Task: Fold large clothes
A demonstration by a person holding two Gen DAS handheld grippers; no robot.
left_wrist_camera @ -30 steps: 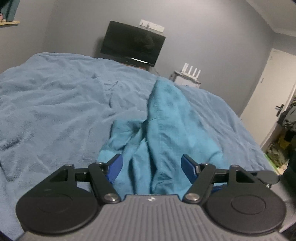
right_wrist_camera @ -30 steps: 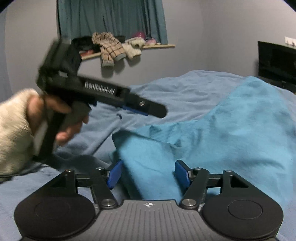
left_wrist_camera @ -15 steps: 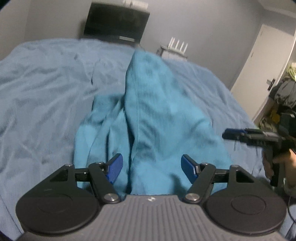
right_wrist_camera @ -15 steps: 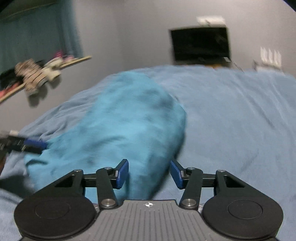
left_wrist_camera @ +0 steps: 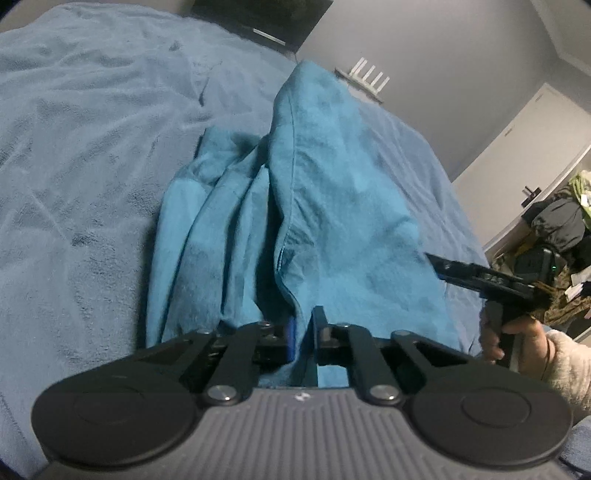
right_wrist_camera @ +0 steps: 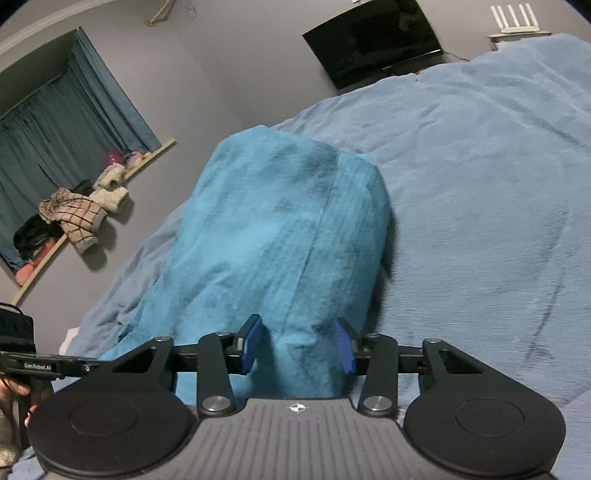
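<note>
The near hem of the teal garment is pinched by the closed left gripper. A bunched fold is flanked by the right gripper, jaws just narrowing, contact unclear. The garment is spread on the blue blanket; farther off, a television.

left gripper is clamped on a fold of the teal garment lying on the blue bedspread, right gripper at its edge.

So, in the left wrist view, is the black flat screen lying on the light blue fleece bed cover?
No, the black flat screen stands beyond the far edge of the light blue fleece bed cover, against the grey wall.
</note>
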